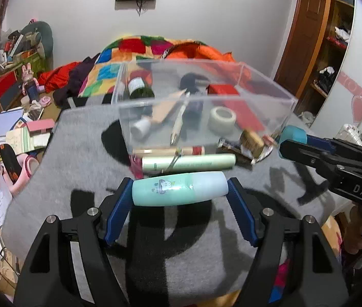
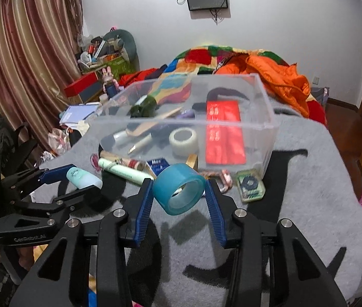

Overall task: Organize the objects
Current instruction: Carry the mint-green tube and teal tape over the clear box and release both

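Observation:
My left gripper [image 1: 180, 192] is shut on a mint-green tube [image 1: 179, 188], held crosswise above the grey mat; it also shows in the right wrist view [image 2: 83, 178]. My right gripper [image 2: 178, 192] is shut on a blue tape roll [image 2: 179, 188], seen in the left wrist view [image 1: 292, 134] too. A clear plastic bin [image 2: 262, 125] ahead holds a green bottle [image 2: 144, 106], a white tape roll [image 2: 184, 140], a red box [image 2: 224, 133], a pen [image 1: 178, 125] and other items.
In front of the bin on the grey mat [image 2: 308, 204] lie a pale green tube [image 1: 188, 162], a wooden roll [image 1: 168, 151], a gold item [image 1: 251, 140], a blue packet [image 2: 158, 165] and a green square case [image 2: 250, 184]. Clutter lies left; a bed with colourful quilt [image 1: 140, 48] is behind.

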Motion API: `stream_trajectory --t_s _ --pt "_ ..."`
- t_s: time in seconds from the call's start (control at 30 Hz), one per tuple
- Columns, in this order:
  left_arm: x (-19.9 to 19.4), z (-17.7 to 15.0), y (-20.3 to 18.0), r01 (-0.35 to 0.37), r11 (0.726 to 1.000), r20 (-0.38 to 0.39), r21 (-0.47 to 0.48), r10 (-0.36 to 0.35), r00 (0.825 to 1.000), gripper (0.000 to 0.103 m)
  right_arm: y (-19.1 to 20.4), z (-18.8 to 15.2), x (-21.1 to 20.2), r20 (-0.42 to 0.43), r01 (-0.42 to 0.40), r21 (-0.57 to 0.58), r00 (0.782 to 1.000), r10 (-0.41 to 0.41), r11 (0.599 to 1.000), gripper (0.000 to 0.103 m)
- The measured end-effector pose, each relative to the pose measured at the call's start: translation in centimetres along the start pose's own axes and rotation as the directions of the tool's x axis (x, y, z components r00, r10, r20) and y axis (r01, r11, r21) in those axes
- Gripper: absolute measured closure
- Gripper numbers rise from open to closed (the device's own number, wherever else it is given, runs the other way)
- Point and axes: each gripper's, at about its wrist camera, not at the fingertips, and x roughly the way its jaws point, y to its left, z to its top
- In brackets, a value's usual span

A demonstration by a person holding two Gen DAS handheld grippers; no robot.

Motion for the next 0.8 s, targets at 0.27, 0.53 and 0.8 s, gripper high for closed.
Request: stream_trajectory --t_s 0.27,0.53,0.8 --pt "-2.1 2.7 -0.6 0.014 1.000 0.084 0.013 -0.015 0.996 0.030 -0.5 1.8 -1.6 0.071 0.015 -0.004 0.997 -0.015 1.000 0.065" --pt "-2.3 5.3 -1.0 0.018 1.000 0.126 0.022 -0.021 0.992 0.030 -1.0 4.1 -2.7 0.132 0.039 -0.007 0.990 -0.038 0.999 0.065" --pt "-1.1 8.2 -0.2 0.010 1.000 0.128 0.012 -0.012 0.992 0.030 -1.4 6.6 -2.3 0.170 0.059 -0.017 0.984 -0.055 0.998 0.065"
